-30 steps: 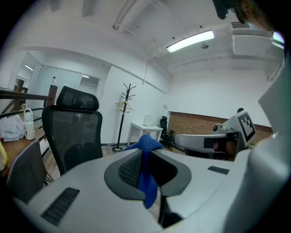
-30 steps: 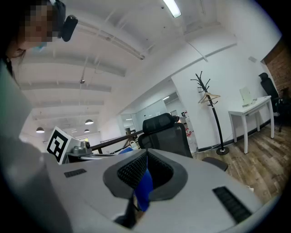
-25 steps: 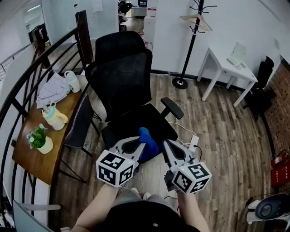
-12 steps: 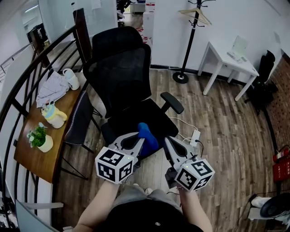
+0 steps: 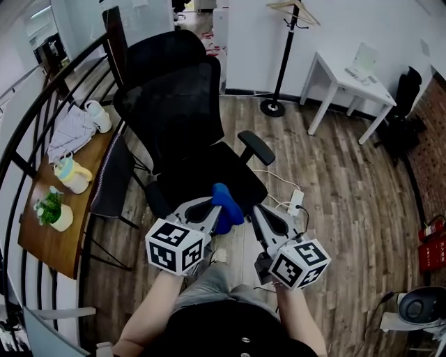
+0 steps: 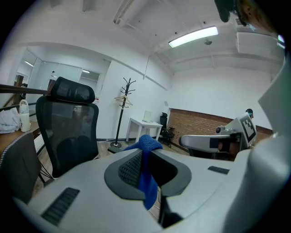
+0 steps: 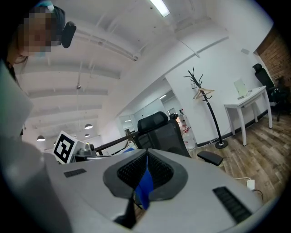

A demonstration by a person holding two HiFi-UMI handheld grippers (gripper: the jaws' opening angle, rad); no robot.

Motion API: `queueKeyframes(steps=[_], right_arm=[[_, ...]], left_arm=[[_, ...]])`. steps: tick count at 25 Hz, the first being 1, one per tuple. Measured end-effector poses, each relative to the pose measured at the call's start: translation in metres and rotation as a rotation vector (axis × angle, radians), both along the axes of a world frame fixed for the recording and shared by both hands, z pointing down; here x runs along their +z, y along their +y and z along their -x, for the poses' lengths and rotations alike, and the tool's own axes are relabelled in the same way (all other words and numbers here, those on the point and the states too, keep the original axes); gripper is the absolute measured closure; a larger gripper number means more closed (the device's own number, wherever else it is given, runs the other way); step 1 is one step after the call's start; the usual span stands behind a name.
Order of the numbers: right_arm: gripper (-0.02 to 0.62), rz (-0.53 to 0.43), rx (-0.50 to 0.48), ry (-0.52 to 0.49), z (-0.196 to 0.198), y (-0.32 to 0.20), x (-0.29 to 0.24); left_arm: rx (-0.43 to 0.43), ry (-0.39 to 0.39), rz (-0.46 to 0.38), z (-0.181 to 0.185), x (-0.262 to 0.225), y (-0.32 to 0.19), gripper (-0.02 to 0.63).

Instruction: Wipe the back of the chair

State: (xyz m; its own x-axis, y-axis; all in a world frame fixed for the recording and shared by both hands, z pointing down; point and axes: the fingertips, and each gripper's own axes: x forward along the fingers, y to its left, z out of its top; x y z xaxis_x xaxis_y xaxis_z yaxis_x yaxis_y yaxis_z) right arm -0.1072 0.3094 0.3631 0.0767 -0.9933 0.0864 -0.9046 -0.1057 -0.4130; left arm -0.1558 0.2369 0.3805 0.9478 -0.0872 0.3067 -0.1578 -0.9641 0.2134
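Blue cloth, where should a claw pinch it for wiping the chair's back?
Probably pinch one bunched edge from your own side, as the left claw does: the blue cloth bulges past its tips, leaving a free wad to press on the mesh backrest.

Even, fairly bright indoor light, cool and slightly washed out. A ceiling strip light (image 6: 193,37) flares at one o'clock in the left gripper view, and a second strip light (image 7: 159,7) at twelve in the right gripper view. Shadows under the chair (image 5: 174,104) are soft. Every view bulges, with black corners, and the nearest surfaces are blurred.
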Motion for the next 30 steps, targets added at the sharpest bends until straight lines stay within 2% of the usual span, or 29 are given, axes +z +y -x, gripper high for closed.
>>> queueKeyframes(steps=[4, 8, 17, 23, 30], right_arm=[[0.565, 0.022, -0.01, -0.013, -0.012, -0.013, 0.012], [0.565, 0.032, -0.023, 0.005, -0.04, -0.043, 0.014], [0.565, 0.026, -0.103, 0.033, -0.106, -0.156, 0.002], [0.565, 0.04, -0.203, 0.058, -0.123, -0.235, 0.001], [0.565, 0.035, -0.301, 0.065, -0.123, -0.298, -0.004]], left_arm=[[0.008, -0.004, 0.022, -0.022, 0.008, -0.012, 0.568], [0.008, 0.015, 0.033, -0.052, 0.006, -0.038, 0.568], [-0.088, 0.05, 0.063, -0.103, 0.0, -0.138, 0.568], [-0.166, 0.055, 0.073, -0.119, 0.0, -0.204, 0.568], [-0.218, 0.058, 0.085, -0.127, 0.003, -0.259, 0.568]])
